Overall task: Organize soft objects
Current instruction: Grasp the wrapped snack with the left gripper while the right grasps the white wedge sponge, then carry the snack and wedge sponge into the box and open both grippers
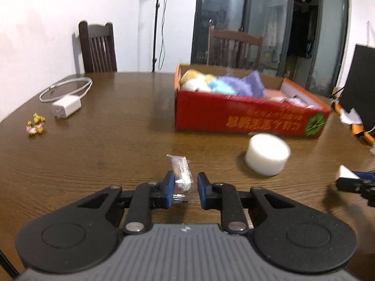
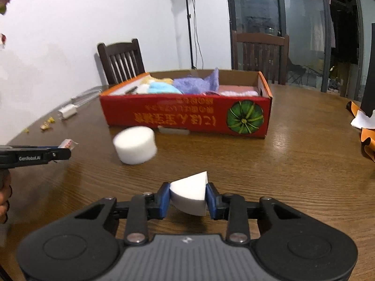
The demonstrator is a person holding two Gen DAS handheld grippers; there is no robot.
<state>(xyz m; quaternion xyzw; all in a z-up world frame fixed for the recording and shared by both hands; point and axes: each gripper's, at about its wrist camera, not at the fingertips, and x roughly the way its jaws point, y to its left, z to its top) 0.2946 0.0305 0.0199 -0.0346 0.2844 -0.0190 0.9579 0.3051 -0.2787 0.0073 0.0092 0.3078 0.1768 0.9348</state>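
white foam wedge (image 2: 189,193) clamped in right gripper (image 2: 188,197) fingers; crinkly clear packet (image 1: 181,179) between left gripper (image 1: 183,190) fingers, slightly apart.

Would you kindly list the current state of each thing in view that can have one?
Left gripper: open around the clear sachet, a gap on one side.
Right gripper: shut on the white foam wedge.
Red box: open-topped, holding soft items.
Foam cylinder: loose on the table, outside the box.
White charger: unplugged, cable coiled.
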